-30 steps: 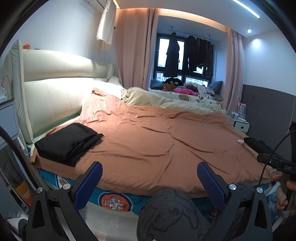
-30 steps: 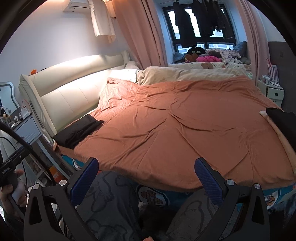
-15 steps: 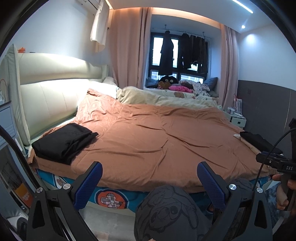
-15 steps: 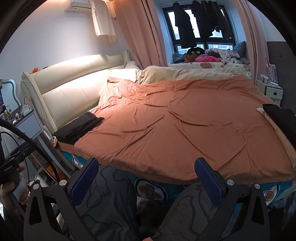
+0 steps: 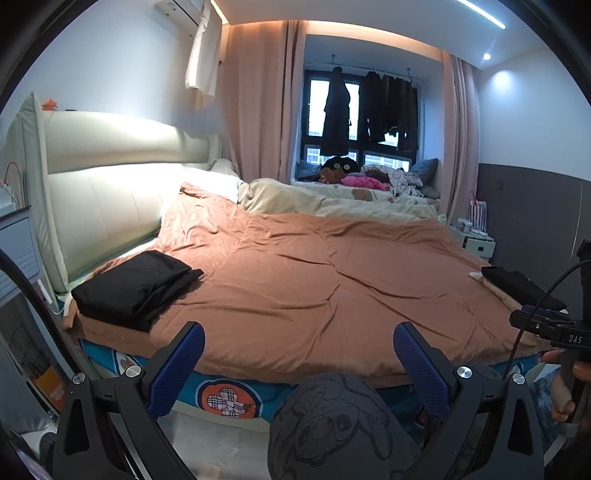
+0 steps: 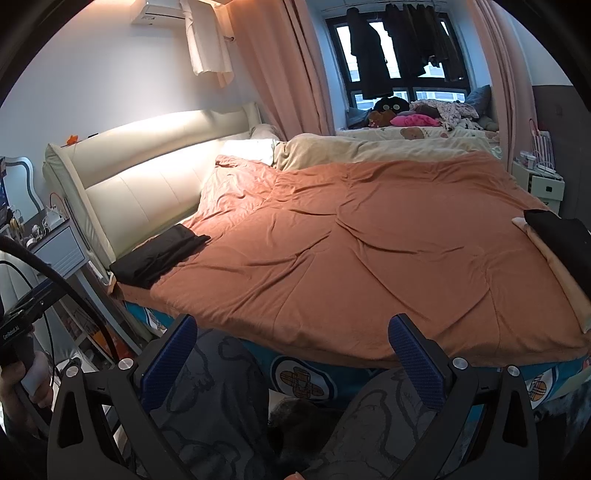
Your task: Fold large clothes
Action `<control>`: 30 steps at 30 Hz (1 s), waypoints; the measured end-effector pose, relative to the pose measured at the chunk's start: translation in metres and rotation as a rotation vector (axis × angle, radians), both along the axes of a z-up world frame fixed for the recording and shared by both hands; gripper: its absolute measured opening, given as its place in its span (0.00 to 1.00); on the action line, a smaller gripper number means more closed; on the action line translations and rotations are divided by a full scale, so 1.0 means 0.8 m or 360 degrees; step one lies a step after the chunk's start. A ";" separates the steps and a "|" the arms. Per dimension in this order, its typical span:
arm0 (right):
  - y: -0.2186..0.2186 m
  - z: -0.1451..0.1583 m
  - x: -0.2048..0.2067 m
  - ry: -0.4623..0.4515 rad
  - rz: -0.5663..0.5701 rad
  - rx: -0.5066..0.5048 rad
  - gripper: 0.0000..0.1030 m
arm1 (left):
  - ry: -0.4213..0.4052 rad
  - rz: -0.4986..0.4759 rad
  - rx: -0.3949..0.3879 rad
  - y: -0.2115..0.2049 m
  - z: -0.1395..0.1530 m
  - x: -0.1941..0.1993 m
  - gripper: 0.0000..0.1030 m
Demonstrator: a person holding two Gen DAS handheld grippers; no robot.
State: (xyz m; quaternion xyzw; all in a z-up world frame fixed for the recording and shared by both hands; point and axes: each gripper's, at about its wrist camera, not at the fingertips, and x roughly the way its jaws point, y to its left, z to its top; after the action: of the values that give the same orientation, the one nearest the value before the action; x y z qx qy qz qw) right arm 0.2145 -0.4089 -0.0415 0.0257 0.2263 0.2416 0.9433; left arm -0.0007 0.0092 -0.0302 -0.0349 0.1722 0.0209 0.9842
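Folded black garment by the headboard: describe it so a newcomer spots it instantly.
Start at the big bed with the orange duvet. At its near corner beside the cream headboard lies the folded black garment, a neat flat stack. The other black garment lies at the opposite edge, on beige fabric.

An orange-brown duvet (image 5: 314,280) covers the bed (image 5: 221,398), whose blue sheet with round plaid badges shows along the near edge. A cream padded headboard (image 5: 107,206) runs along the left, lit from above. Beyond the duvet lies a beige blanket (image 5: 317,203), and past it the window bay holds plush toys (image 5: 338,168) and a pink item (image 5: 364,181). Dark coats (image 5: 369,110) hang on a rail before the window, flanked by pink curtains (image 5: 258,103). A white garment (image 5: 201,55) hangs below the air conditioner (image 6: 162,13). A grey nightstand (image 6: 59,247) stands by the headboard; a white one (image 6: 543,184) sits at the far right wall.
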 end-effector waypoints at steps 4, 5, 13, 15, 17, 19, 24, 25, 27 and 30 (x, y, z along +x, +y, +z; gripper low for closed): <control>-0.001 0.000 -0.001 -0.0003 0.0002 -0.0001 1.00 | -0.0001 0.0005 0.0000 -0.001 0.001 -0.001 0.99; -0.002 0.000 -0.001 -0.0005 0.0002 -0.0001 1.00 | -0.0003 0.0004 -0.0004 -0.001 0.001 -0.001 0.99; -0.001 -0.002 0.000 -0.0002 0.0008 -0.0003 1.00 | -0.0006 0.0006 -0.0002 -0.003 0.002 -0.003 0.99; 0.000 -0.002 0.000 -0.0002 0.0008 -0.0001 1.00 | -0.0005 0.0004 -0.0004 -0.004 0.002 -0.003 0.99; 0.000 -0.002 -0.001 -0.0005 0.0006 0.0001 1.00 | -0.0008 0.0003 -0.0002 -0.004 0.002 -0.004 0.99; 0.001 -0.002 -0.002 -0.0007 0.0005 0.0004 1.00 | -0.0006 -0.0001 -0.0005 -0.004 0.003 -0.004 0.99; 0.002 -0.003 -0.003 -0.0007 0.0004 0.0000 1.00 | -0.0009 -0.0007 -0.0006 -0.002 0.005 -0.007 0.99; 0.002 -0.003 -0.003 -0.0005 0.0003 0.0001 1.00 | -0.0010 -0.0008 -0.0004 -0.001 0.006 -0.007 0.99; 0.001 -0.003 -0.002 -0.0003 0.0004 0.0006 1.00 | -0.0008 -0.0011 -0.0007 -0.001 0.006 -0.007 0.99; 0.003 -0.003 -0.005 -0.0004 0.0003 0.0007 1.00 | -0.0011 -0.0011 -0.0005 -0.001 0.006 -0.008 0.99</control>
State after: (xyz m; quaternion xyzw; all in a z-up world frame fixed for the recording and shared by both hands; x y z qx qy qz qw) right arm 0.2108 -0.4063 -0.0437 0.0271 0.2247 0.2431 0.9432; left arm -0.0068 0.0082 -0.0254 -0.0360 0.1688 0.0172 0.9848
